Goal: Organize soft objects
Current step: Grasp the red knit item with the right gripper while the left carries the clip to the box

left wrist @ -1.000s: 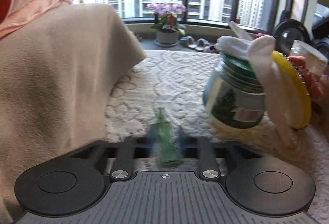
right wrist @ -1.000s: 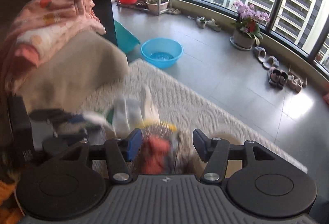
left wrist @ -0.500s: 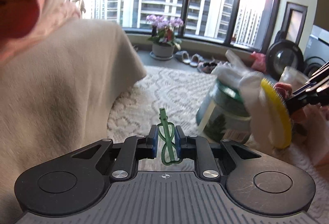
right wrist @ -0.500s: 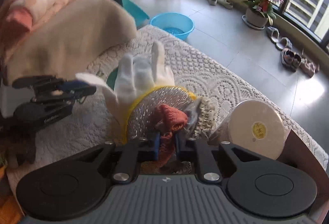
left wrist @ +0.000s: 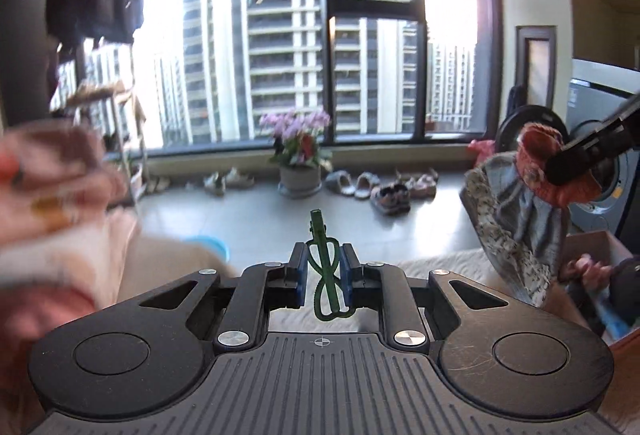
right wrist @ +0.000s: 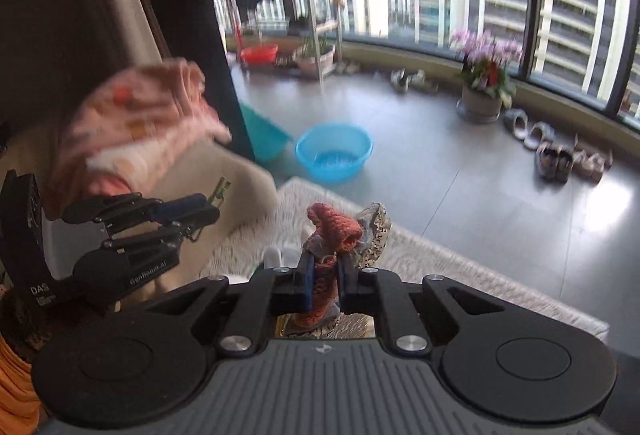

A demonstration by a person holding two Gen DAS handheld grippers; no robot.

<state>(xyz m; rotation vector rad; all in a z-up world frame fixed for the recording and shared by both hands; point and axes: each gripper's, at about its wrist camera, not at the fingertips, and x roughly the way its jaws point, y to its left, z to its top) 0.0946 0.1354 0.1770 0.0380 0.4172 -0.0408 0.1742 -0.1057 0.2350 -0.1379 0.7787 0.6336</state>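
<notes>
My left gripper (left wrist: 323,275) is shut on a green plastic clothes peg (left wrist: 325,275) that sticks up between the blue pads; it also shows in the right wrist view (right wrist: 200,213). My right gripper (right wrist: 322,275) is shut on a rust-orange knitted cloth (right wrist: 334,225) with a grey patterned fabric (right wrist: 374,231) bunched behind it. In the left wrist view that bundle (left wrist: 520,219) hangs in the air at the right, held by the right gripper's fingers (left wrist: 580,155). A white glove (right wrist: 276,257) peeks out just below the right gripper.
A pink patterned blanket (right wrist: 136,123) lies on a beige cushion (right wrist: 224,175) at the left. A white textured rug (right wrist: 440,267) lies underneath. A cardboard box (left wrist: 592,255) with clothes is at right. A blue basin (right wrist: 334,151), flower pot (right wrist: 480,103) and shoes stand on the floor.
Both grippers have risen from the rug. The right gripper closed on the orange cloth and lifted the bundle off the jar and glove. The left gripper kept its hold on the peg.
</notes>
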